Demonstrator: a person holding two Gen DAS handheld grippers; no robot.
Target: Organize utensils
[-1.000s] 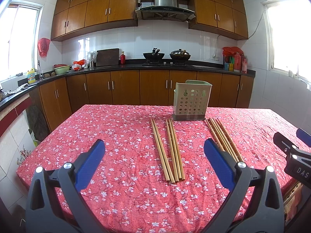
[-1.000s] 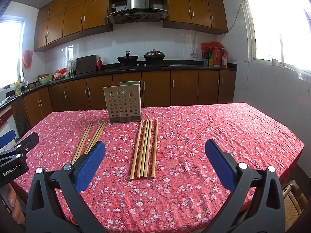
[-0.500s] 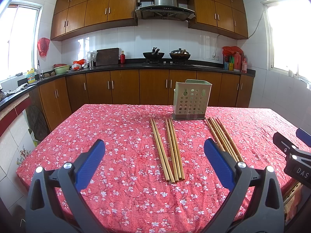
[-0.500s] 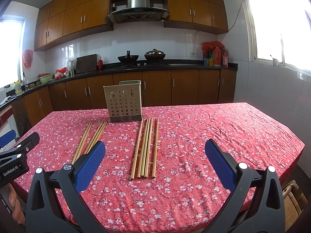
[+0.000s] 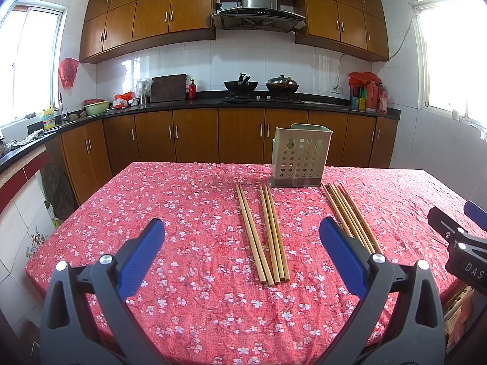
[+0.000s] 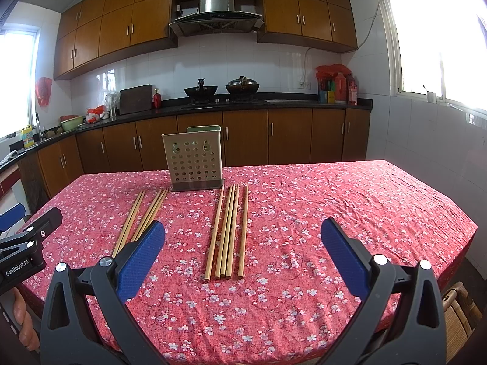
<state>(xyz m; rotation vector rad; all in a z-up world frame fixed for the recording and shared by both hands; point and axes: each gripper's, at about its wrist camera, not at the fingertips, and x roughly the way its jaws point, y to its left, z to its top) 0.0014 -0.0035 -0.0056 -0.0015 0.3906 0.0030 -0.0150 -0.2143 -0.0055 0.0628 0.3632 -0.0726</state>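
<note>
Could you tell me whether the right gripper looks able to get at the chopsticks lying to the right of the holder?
Probably yes. The right gripper is open and held above the near table edge, and those chopsticks lie flat straight ahead of it. Only bare tablecloth lies between; the holder stands behind them.

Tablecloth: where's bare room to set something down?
Free: the tablecloth right of the right chopstick bundle, and the stretch left of the left chopstick bundle. Crowded: the middle strip before the perforated holder.
</note>
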